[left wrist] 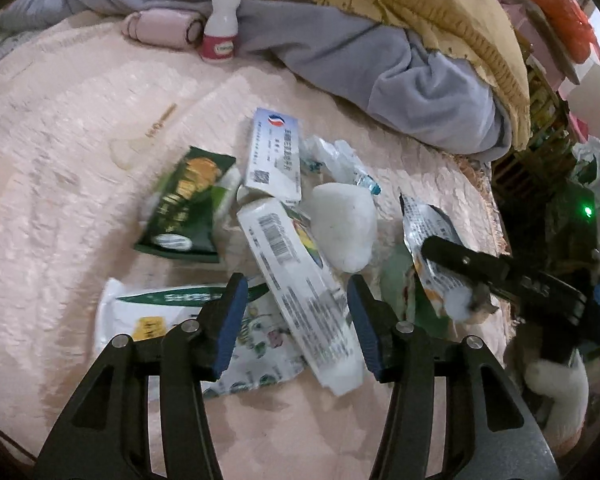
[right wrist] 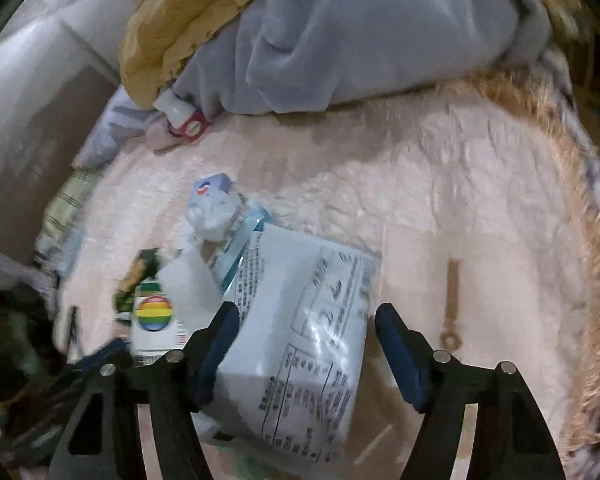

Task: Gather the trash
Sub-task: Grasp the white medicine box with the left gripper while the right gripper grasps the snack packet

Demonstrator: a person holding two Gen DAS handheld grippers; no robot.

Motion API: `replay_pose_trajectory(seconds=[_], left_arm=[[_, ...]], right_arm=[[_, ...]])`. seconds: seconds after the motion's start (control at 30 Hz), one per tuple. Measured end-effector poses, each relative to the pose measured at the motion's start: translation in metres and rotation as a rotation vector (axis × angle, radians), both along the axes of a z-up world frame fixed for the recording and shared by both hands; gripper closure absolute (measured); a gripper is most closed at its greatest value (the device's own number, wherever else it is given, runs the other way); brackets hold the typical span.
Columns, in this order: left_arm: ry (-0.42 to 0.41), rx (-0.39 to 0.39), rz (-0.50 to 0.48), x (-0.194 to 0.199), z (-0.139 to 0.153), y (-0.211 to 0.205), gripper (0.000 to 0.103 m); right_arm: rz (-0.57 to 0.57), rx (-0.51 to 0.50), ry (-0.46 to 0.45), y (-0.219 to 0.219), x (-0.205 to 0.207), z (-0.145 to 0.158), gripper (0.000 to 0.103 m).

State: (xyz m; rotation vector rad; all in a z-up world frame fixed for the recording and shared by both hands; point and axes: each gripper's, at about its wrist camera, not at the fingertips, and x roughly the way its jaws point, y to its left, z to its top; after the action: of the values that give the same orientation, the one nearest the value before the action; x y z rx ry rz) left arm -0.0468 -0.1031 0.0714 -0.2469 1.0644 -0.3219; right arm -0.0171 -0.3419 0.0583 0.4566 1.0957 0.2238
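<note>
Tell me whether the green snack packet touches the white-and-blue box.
Cannot tell. In the left wrist view the green snack packet sits beside the white-and-blue box, but blur hides their edges.

1 bottle (left wrist: pixel 220 28), 2 white boxes (left wrist: pixel 276 156), 1 green packet (left wrist: pixel 184 208), 1 tissue wad (left wrist: pixel 342 224).

a green and yellow snack packet (left wrist: pixel 184 206) lies on the pale pink blanket (left wrist: pixel 60 184) (grey cloth (left wrist: pixel 400 72) behind).

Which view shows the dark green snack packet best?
Left wrist: the dark green snack packet lies whole on the pink blanket. The right wrist view catches only a blurred sliver at left, beside other wrappers.
</note>
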Motion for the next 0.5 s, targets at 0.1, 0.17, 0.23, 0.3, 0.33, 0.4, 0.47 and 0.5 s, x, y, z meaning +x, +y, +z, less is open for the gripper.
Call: replay_pose_trajectory(seconds=[0.1, 0.17, 0.23, 0.3, 0.33, 0.4, 0.47, 0.5], left_arm=[[0.014, -0.011, -0.001, 0.004, -0.008, -0.004, 0.053], [0.023, -0.028, -0.005, 0.006, -0.013, -0.004, 0.054], [0.036, -0.053, -0.008, 0.007, -0.017, -0.004, 0.063], [0.026, -0.058, -0.016, 0.003, -0.015, -0.005, 0.072], [0.014, -0.065, -0.023, 0.000, -0.011, -0.006, 0.074], [-0.007, -0.071, -0.030, -0.007, -0.003, -0.006, 0.076], [-0.033, -0.071, -0.046, -0.017, 0.010, -0.007, 0.085], [-0.044, -0.069, -0.054, -0.020, 0.015, -0.009, 0.085]], right_arm=[[0.020, 0.006, -0.040, 0.004, -0.006, 0.002, 0.044], [0.037, -0.040, -0.072, 0.012, -0.011, 0.007, 0.048], [0.058, -0.083, -0.112, 0.016, -0.020, 0.016, 0.051], [0.066, -0.082, -0.146, 0.016, -0.031, 0.024, 0.052], [0.066, -0.077, -0.168, 0.014, -0.038, 0.030, 0.052], [0.060, -0.059, -0.212, 0.006, -0.059, 0.045, 0.052], [0.060, -0.053, -0.218, 0.005, -0.063, 0.047, 0.052], [0.059, -0.051, -0.227, 0.003, -0.070, 0.051, 0.052]])
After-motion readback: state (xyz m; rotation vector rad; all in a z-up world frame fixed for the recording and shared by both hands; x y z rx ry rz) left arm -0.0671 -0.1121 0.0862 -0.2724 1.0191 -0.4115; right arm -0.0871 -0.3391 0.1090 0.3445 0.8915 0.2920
